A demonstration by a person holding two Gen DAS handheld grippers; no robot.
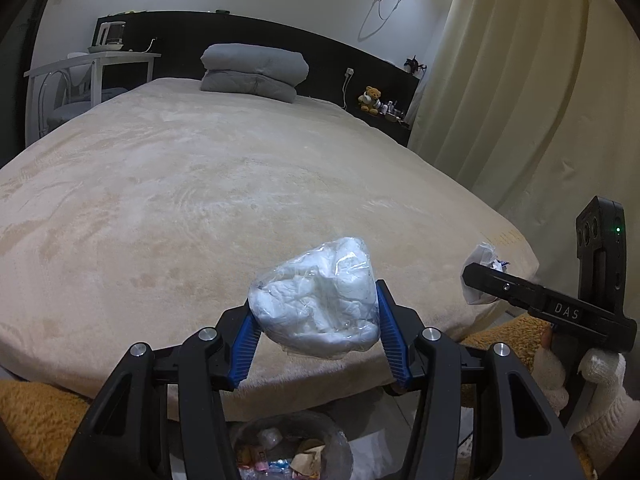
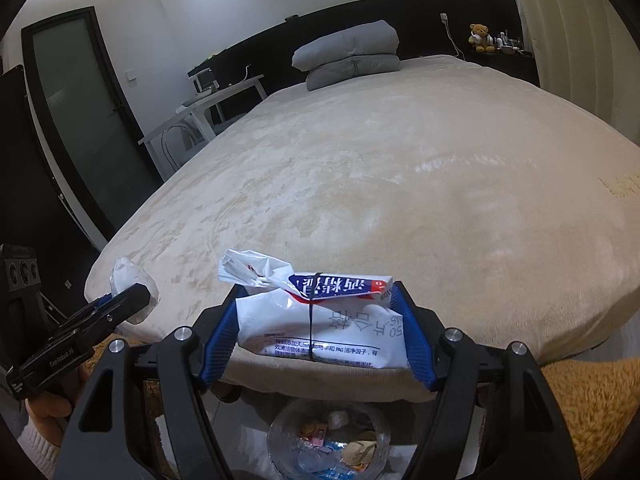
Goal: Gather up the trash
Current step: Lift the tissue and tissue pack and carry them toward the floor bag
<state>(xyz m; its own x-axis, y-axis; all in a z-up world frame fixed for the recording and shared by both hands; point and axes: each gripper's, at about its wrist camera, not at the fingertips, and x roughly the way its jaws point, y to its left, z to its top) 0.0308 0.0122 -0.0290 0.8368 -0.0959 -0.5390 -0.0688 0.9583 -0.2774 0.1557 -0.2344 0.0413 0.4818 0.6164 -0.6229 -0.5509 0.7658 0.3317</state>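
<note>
At the foot of the beige bed [image 1: 200, 200], my left gripper [image 1: 316, 320] pinches a crumpled clear bag of white tissue [image 1: 316, 300] between its blue pads, while my right gripper [image 2: 316, 328] clamps a white printed packet [image 2: 320, 328] bound with a dark band. The lined trash bin [image 2: 328, 444] sits on the floor at six o'clock below both loads. Folded grey bedding [image 1: 254, 72] rests at twelve o'clock by the headboard.
</note>
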